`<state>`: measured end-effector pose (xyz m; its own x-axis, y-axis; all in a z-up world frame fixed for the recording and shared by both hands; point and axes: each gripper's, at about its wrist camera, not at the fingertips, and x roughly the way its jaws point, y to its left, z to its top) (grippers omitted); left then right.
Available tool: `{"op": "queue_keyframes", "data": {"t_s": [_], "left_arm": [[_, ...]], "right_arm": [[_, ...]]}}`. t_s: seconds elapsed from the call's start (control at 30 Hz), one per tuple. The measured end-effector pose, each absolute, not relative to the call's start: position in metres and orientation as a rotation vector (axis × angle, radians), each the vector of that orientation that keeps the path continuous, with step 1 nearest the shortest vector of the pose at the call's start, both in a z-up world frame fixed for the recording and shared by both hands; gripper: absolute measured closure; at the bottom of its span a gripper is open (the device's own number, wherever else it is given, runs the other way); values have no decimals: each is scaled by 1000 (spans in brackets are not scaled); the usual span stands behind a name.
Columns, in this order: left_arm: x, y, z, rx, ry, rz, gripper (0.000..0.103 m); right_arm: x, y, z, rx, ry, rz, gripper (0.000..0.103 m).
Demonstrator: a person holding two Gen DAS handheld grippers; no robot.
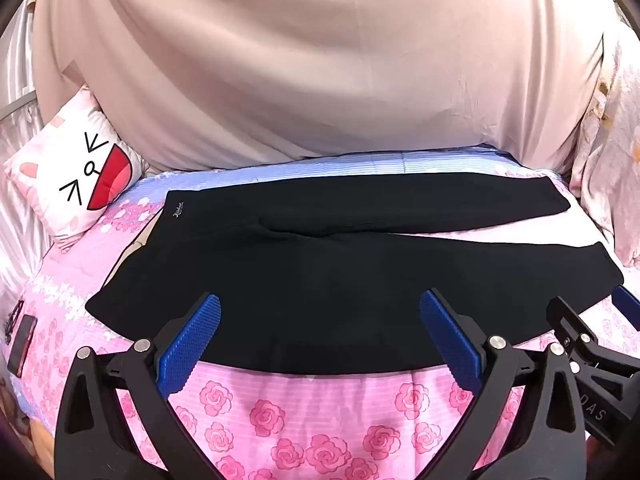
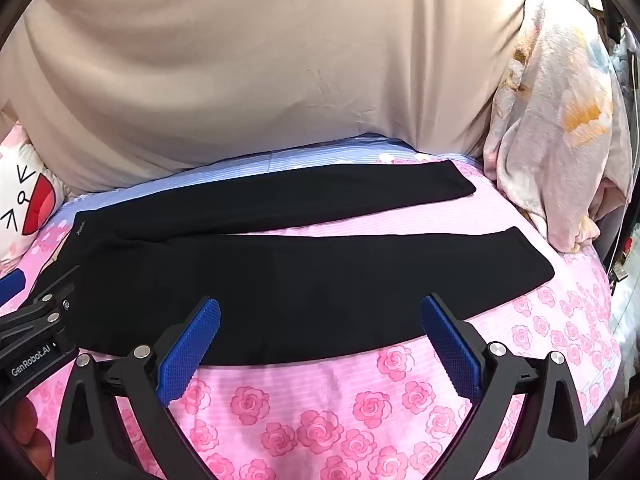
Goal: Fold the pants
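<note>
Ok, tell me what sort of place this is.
Most likely a bedroom: the black pants lie spread flat on a bed with a pink rose-print sheet, a cartoon-face pillow at one end and a bunched blanket at the other.

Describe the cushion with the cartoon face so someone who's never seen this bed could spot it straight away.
Start from the bed with the pink rose-print sheet, where black pants lie spread out. Beyond the waistband end, against the beige backdrop, leans the cushion. It alone is white, with a drawn cat face and a big red mouth.
</note>
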<state>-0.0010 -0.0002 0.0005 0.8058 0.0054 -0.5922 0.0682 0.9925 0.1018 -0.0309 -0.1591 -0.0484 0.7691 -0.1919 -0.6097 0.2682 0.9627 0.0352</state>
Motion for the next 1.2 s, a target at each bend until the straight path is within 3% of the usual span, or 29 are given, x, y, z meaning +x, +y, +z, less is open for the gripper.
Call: {"op": "queue_keyframes", "data": {"t_s": [1.2], "left_arm": [[7,5,-15,107,679,-29,5]], "right_arm": [[-19,-147,-52,100,670,-256,5]]}}
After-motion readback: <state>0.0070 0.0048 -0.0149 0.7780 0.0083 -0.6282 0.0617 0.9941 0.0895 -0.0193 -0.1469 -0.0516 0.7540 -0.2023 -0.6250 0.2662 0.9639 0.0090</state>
